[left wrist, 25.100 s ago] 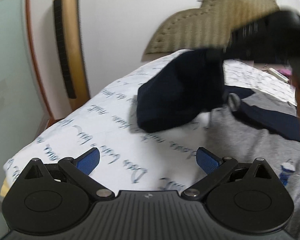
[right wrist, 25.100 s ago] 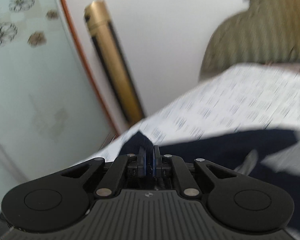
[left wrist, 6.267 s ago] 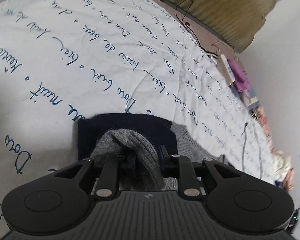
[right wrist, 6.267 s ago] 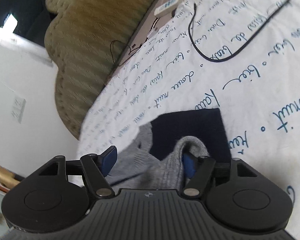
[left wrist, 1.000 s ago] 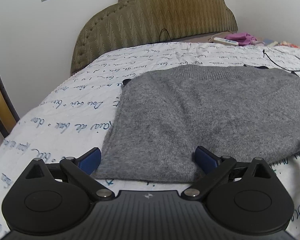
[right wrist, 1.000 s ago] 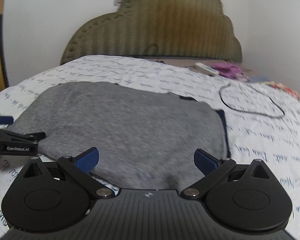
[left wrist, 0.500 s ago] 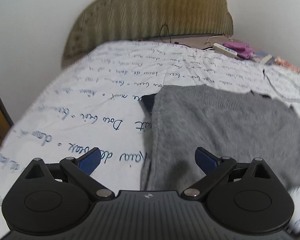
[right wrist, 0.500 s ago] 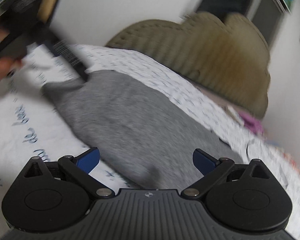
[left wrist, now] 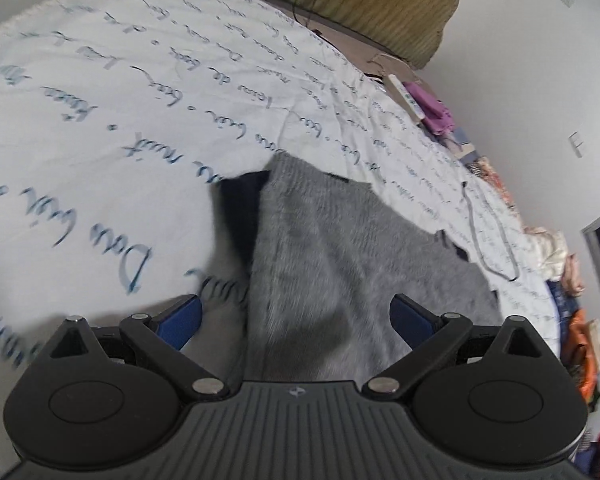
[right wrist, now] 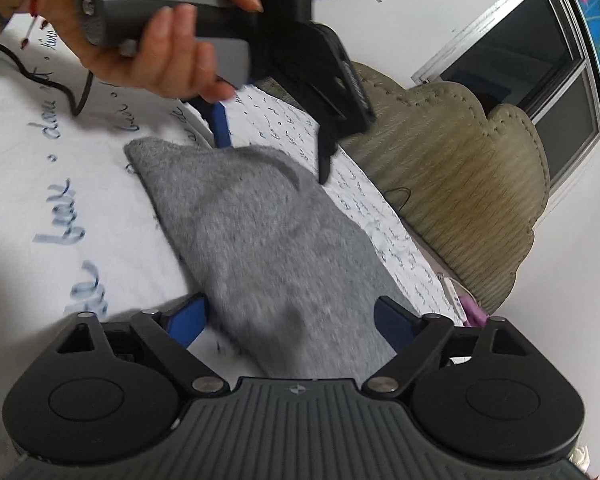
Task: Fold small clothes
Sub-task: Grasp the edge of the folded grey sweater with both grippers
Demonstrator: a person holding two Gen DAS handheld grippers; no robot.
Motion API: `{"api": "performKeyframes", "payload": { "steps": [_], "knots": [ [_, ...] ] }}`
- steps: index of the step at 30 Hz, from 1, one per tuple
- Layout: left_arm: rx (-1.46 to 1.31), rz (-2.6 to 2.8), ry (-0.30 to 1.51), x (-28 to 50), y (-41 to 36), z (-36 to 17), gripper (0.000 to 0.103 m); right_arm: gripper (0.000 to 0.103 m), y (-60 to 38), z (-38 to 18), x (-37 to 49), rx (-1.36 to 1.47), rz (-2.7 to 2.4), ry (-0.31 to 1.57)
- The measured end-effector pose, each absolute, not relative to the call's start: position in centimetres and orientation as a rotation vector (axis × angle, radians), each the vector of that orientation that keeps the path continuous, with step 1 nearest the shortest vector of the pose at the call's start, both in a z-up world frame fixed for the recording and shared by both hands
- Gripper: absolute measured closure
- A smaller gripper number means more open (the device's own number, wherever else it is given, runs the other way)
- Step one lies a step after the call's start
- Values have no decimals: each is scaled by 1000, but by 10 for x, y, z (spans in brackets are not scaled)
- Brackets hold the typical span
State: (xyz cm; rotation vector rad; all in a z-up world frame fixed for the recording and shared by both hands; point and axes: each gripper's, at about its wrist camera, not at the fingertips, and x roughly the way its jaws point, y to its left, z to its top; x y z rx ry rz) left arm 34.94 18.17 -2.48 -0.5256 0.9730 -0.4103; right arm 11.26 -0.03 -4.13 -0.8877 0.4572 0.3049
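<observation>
Across the script-printed bedsheet (left wrist: 140, 92), I am closing my right gripper (right wrist: 290, 320) on nothing yet, my left gripper (left wrist: 296, 316) spread, both straddling edges of the soft, limp grey sweater (right wrist: 260, 232), best pinched at its corners.

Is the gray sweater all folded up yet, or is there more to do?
Partly. The gray sweater lies flat on the bed sheet. Both ends sit between open jaws: the left gripper and the right gripper, which is closing. Probably one more fold remains.

Grey knit sweater (left wrist: 340, 264) lies folded flat on the bed, dark garment (left wrist: 240, 208) peeking from under it
</observation>
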Motion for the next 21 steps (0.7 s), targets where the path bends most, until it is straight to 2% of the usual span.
{"api": "performKeyframes", "payload": {
  "steps": [6,8,9,10,11,12,13,15,16,19,21],
  "knots": [
    [-647,-508,981,383,181,-38,3,25,30,-55,132,-927,304,416],
    [-654,-517,975,390,179,-39,6,31,42,-60,139,-947,310,401],
    [-649,-520,974,394,177,-39,14,36,46,-62,142,-955,316,396],
    [-643,-521,979,398,175,-40,27,43,50,-64,143,-962,322,390],
    [-637,-516,989,401,175,-41,35,46,53,-66,145,-970,330,387],
    [-634,-498,1006,405,174,-43,51,53,57,-68,146,-976,339,386],
    [-641,-484,1019,409,174,-47,62,58,60,-69,148,-981,347,383],
    [-666,-463,1030,414,177,-51,73,63,64,-73,149,-993,355,376],
    [-674,-453,1030,415,178,-52,78,70,65,-75,149,-999,361,373],
    [-647,-430,1011,411,175,-50,87,81,64,-75,147,-987,383,367],
    [-599,-411,991,407,169,-44,89,86,60,-70,148,-953,396,372]
  ]
}}
